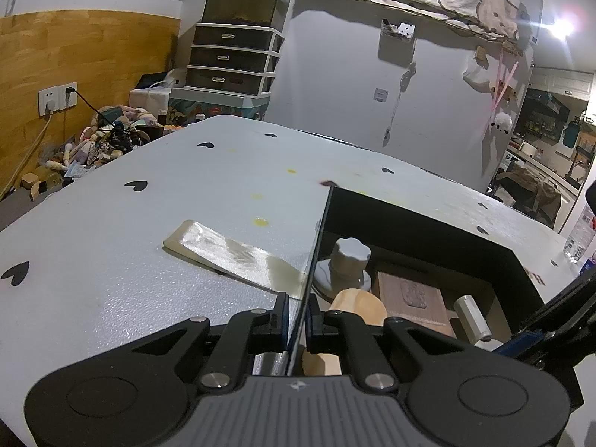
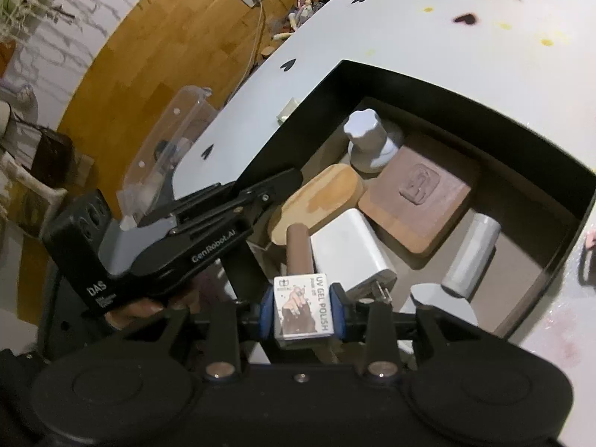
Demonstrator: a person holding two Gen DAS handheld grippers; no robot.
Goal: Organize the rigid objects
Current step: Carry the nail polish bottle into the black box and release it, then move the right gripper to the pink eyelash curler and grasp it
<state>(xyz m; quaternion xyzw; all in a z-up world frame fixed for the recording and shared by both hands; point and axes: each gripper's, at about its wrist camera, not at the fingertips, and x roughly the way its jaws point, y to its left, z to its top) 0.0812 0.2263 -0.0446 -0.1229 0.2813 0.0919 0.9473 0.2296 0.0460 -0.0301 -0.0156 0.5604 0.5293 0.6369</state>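
A black open box (image 2: 428, 85) sits on the white table. Inside lie a grey knobbed piece (image 2: 367, 141), an oval wooden block (image 2: 320, 201), a brown carved wooden slab (image 2: 417, 201), a white charger (image 2: 354, 249) and a white cylinder (image 2: 471, 257). My right gripper (image 2: 301, 314) is shut on a UV gel polish bottle (image 2: 300, 309) with a brown cap, held over the box's near corner. My left gripper (image 1: 298, 316) is shut on the box's thin left wall (image 1: 316, 246); it also shows in the right wrist view (image 2: 260, 193).
A flat cream plastic piece (image 1: 231, 257) lies on the table just left of the box. The white table (image 1: 149, 223) has black heart marks and yellow stains. A clear plastic bottle (image 1: 581, 238) stands at the far right edge. Toys and drawers sit beyond the table.
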